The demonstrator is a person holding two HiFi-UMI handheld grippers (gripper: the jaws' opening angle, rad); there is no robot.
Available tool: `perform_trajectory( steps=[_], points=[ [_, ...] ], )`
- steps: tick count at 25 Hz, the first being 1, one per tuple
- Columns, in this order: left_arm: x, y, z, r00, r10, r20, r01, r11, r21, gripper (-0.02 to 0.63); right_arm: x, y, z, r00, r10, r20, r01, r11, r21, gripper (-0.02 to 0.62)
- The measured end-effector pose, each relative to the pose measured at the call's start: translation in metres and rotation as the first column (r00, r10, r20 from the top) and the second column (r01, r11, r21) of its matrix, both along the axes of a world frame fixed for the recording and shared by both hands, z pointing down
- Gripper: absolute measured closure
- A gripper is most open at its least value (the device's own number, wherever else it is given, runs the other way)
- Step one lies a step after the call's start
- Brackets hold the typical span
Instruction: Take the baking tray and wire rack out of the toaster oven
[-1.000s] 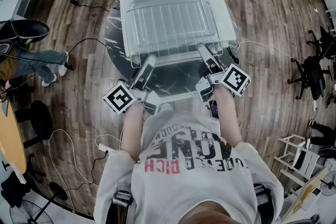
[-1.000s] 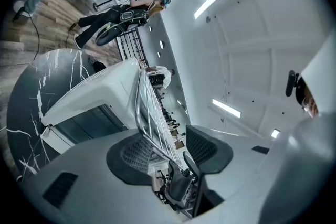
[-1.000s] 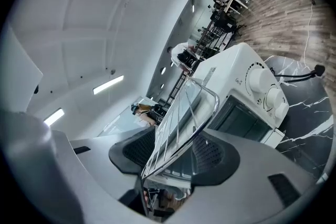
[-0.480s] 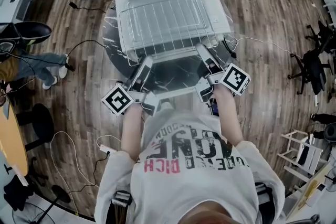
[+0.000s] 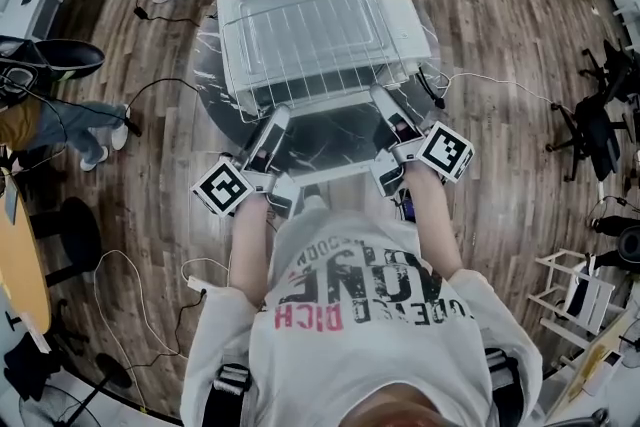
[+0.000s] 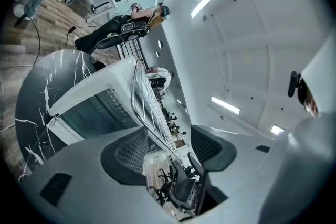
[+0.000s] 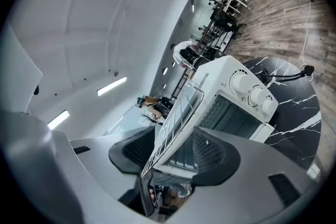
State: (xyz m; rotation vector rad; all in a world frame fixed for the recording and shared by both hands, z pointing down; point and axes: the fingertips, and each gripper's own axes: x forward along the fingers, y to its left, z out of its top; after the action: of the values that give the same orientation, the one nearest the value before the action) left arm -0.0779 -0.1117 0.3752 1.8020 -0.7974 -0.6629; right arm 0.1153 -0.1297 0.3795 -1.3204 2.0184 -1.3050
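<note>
Lying flat, long axis crosswise, wire rack (image 5: pixel 315 30); left gripper (image 5: pixel 277 118) just opening, right gripper (image 5: pixel 383 98) apart.

Wood-plank floor (image 5: pixel 520 5) surrounds a round black marble-veined table (image 5: pixel 205 65); black office chairs (image 5: pixel 590 130) stand right, cables (image 5: pixel 500 83) trail across planks; white ceiling (image 6: pixel 252 18) carries strip lights (image 6: pixel 226 105)
</note>
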Motion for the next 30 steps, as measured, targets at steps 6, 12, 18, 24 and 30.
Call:
perform_trajectory(
  steps=[6, 12, 18, 24, 30],
  points=[
    [0.000, 0.009, 0.015, 1.000, 0.005, 0.013, -0.004, 0.999, -0.038, 0.368, 0.008, 0.010, 0.015, 0.999, 0.025, -0.040, -0.028, 0.998, -0.063, 0.397],
    [-0.006, 0.020, 0.029, 0.998, -0.016, 0.056, 0.020, 0.997, -0.070, 0.393, 0.000, 0.017, 0.009, 0.999, -0.002, -0.052, 0.002, 1.000, 0.002, 0.402],
    [-0.015, 0.022, 0.027, 0.961, -0.091, 0.263, 0.091, 0.996, 0.011, 0.523, 0.002, 0.032, 0.010, 0.988, -0.015, -0.152, 0.022, 0.999, 0.043, 0.553],
    [-0.009, 0.027, 0.025, 0.903, -0.143, 0.404, 0.121, 0.990, 0.079, 0.601, 0.010, 0.043, 0.005, 0.972, 0.025, -0.235, 0.000, 0.994, 0.108, 0.594],
    [0.002, 0.036, 0.009, 0.822, -0.200, 0.532, 0.120, 0.976, 0.182, 0.603, 0.019, 0.052, -0.007, 0.893, 0.049, -0.447, 0.046, 0.979, 0.199, 0.594]
  ],
)
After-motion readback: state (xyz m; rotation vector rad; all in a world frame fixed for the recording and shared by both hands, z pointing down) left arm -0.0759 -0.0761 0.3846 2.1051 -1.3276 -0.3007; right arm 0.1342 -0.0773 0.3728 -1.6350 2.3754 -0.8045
